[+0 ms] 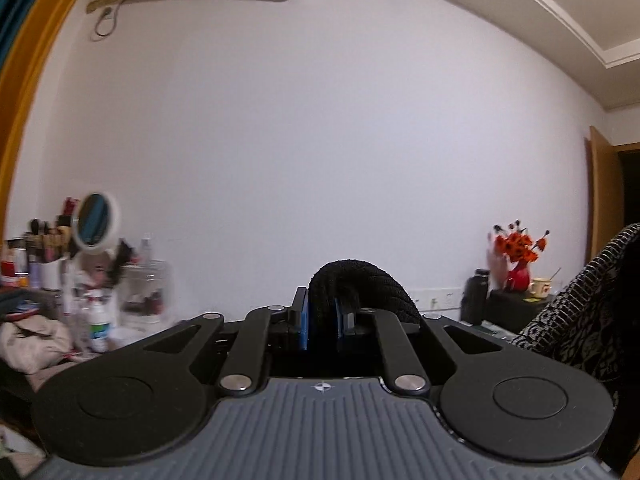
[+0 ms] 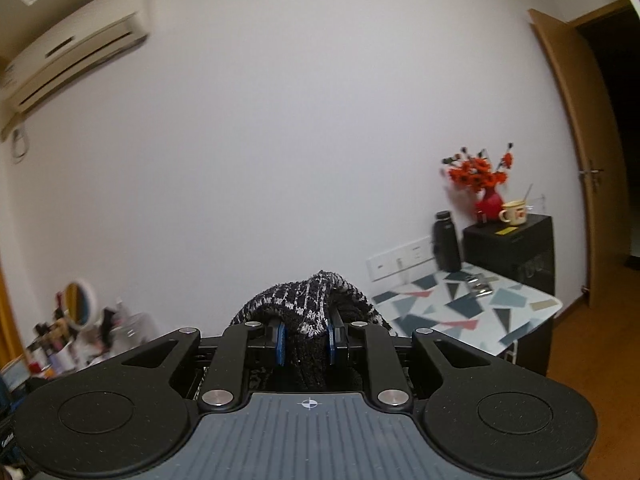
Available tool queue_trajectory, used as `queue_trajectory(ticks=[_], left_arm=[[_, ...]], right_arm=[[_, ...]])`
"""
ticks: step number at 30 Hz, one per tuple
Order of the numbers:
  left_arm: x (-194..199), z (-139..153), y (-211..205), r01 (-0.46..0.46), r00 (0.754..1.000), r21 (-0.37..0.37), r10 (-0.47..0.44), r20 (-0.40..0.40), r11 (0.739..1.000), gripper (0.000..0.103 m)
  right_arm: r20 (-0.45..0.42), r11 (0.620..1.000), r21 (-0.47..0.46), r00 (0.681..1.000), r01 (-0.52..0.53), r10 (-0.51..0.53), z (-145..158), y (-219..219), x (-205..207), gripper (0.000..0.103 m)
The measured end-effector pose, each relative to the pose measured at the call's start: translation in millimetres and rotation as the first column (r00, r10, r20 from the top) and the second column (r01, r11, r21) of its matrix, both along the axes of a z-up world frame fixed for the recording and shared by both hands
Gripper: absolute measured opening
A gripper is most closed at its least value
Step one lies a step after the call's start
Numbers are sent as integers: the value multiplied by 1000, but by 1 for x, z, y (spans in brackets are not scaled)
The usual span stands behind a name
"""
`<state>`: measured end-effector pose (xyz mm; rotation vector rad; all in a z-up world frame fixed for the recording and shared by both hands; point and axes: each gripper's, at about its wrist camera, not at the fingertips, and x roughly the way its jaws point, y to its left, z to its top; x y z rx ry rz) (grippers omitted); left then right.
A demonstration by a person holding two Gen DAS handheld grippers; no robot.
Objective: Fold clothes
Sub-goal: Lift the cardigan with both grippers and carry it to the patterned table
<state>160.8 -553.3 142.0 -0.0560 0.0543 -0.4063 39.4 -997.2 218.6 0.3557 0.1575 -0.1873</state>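
Observation:
Both grippers are raised and point at the white wall. My left gripper (image 1: 323, 326) is shut on a fold of a black knit garment (image 1: 360, 286) that bulges above its blue pads. More of the same garment, black with a white check pattern (image 1: 580, 312), hangs at the right edge of the left wrist view. My right gripper (image 2: 306, 340) is shut on the black-and-white checked garment (image 2: 316, 300), which bunches up between and above its blue pads. The rest of the garment hangs below, hidden by the gripper bodies.
A cluttered dresser with a round mirror (image 1: 96, 220) and bottles is at the left. A table with a geometric-pattern top (image 2: 472, 304) stands at the right, with a black bottle (image 2: 447, 242), a black cabinet (image 2: 510, 248), a red flower vase (image 2: 486, 200) and a mug (image 2: 514, 212). A wooden door (image 2: 576, 152) is at far right.

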Motion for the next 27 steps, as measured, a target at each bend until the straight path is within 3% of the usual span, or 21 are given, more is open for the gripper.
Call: queue_trajectory(ticks=[8,13,18,27], left_arm=[[104,-29,-94,29,999,13,-29,-13,999,13],[191,-33,-156,22,999,2,-22,-44,1000,13],[264,-38,-217,18,998,77,-14,-53,997,13],[389,-64,-286,-66,974,119,90,-209,991,13]], right_arm=[[-39,998,25,998,56,-55,-20,-97,89,17],[-144,995,87,988,59,-46,-45,-156,182,17],[-193,994,89,980,57,-39,-64,-204,268,17],[-266,994,109,963,-7,36,-94,-268,436,17]])
